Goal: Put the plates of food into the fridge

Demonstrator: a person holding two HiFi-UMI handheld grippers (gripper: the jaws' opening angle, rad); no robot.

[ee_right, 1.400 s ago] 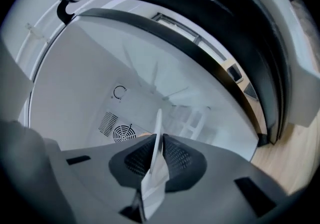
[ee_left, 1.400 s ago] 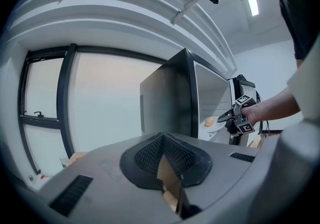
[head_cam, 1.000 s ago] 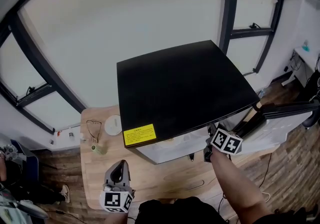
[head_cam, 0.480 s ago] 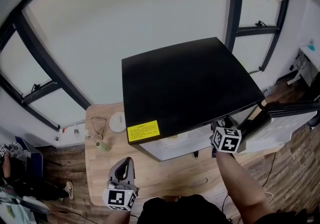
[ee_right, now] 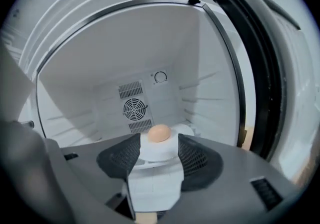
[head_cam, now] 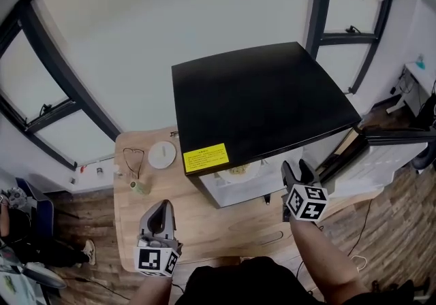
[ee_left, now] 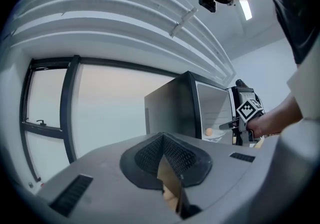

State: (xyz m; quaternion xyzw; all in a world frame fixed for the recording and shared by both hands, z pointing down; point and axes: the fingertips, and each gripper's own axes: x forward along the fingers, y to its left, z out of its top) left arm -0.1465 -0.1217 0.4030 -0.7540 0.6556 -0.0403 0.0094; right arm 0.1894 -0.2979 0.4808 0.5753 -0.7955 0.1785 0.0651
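Observation:
The black fridge (head_cam: 262, 109) stands on a wooden table (head_cam: 225, 232) with its door (head_cam: 388, 154) swung open to the right. Inside, a white plate (ee_right: 172, 129) carrying a round tan food item (ee_right: 159, 133) rests on the shelf, and its edge also shows in the head view (head_cam: 240, 171). My right gripper (ee_right: 159, 153) has just been opening and now stands open in front of that plate, touching nothing. It hovers at the fridge mouth (head_cam: 294, 171). A second white plate (head_cam: 162, 154) lies on the table left of the fridge. My left gripper (head_cam: 159, 214) is shut and empty over the table's front left.
A pair of glasses (head_cam: 131, 159) and a small greenish roll (head_cam: 141, 186) lie near the table's left end. Dark window frames run along the wall behind. The open door blocks the right side, and wooden floor surrounds the table.
My right gripper has let go of the plate, opened, and drawn back from the fridge interior toward me. The plate now sits on the shelf. The left gripper rose slightly.

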